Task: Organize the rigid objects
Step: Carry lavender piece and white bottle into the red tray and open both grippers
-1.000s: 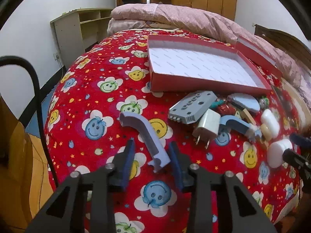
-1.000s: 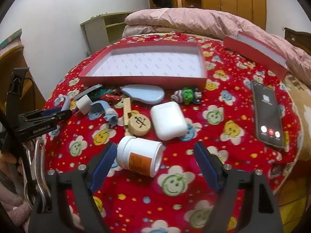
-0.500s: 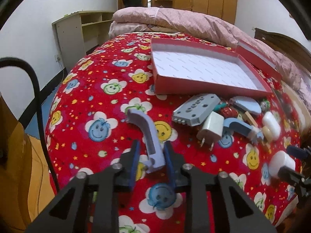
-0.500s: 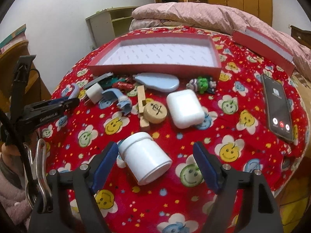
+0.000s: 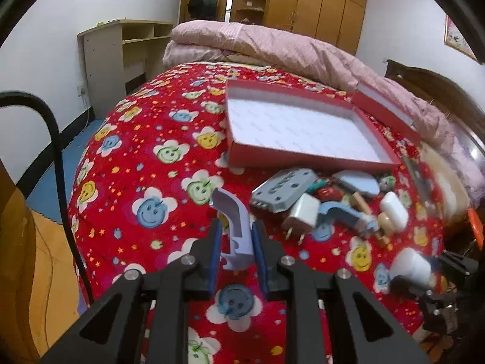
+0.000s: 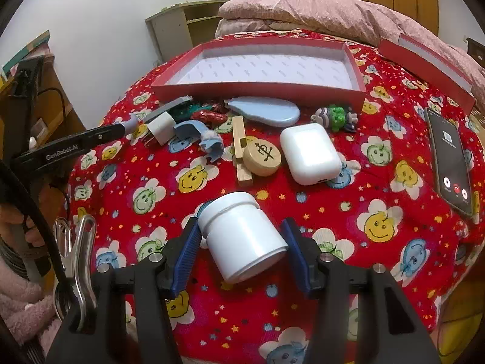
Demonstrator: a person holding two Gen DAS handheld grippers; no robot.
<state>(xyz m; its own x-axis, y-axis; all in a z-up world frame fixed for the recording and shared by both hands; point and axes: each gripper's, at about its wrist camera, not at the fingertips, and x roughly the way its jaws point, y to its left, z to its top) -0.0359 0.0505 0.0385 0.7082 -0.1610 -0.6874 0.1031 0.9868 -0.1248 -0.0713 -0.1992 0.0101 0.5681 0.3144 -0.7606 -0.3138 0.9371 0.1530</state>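
The left gripper (image 5: pixel 235 250) pinched a lavender bracket (image 5: pixel 235 227) and the right gripper (image 6: pixel 242 251) squeezed a white jar (image 6: pixel 242 236), apparently bound for the red tray (image 6: pixel 257 89) at twelve o'clock.

Red bedspread (image 6: pixel 303 200) patterned with yellow, blue and green smiley flowers; white jar (image 6: pixel 242 236) between the blue pads (image 6: pixel 185 254) of the right gripper (image 6: pixel 242 257); beyond it, a white-lined red box (image 6: pixel 260 86); lavender bracket (image 5: pixel 235 227) between the left pads.
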